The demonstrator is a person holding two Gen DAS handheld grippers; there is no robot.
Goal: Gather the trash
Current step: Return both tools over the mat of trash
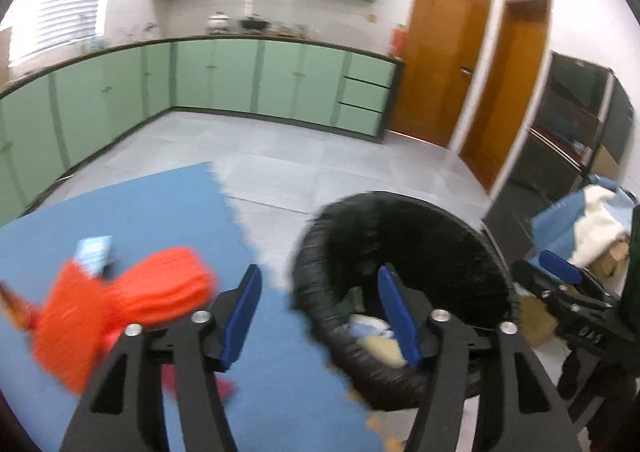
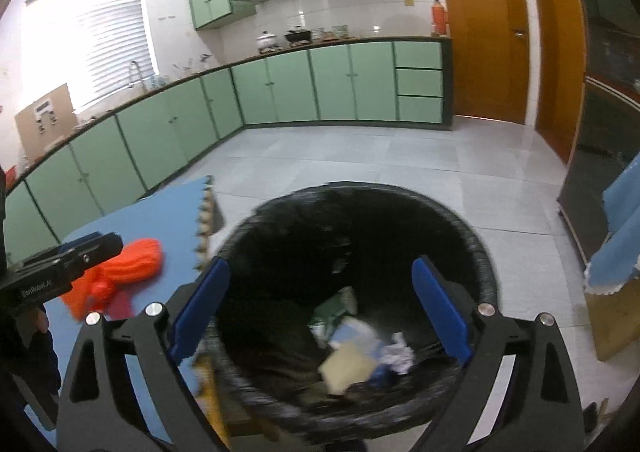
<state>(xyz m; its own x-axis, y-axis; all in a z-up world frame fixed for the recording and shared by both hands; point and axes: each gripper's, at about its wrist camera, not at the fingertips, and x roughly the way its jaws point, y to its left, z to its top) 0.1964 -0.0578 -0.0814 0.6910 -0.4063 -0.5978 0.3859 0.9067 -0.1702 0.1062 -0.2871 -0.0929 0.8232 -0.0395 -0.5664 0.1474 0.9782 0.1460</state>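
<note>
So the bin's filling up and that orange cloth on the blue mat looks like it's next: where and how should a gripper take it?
Probably the raised, ribbed hump of the orange cloth, nearest the bin. It bunches up off the blue mat, so open jaws coming down from above could straddle that fold. The flat, spread end gives little to pinch. The left gripper is closest and open, with nothing between its fingers.

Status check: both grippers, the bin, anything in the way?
Left gripper open, empty. Right gripper open, empty, over the bin. Scraps lie inside it. Orange cloth on the blue mat. Nothing blocking.
</note>
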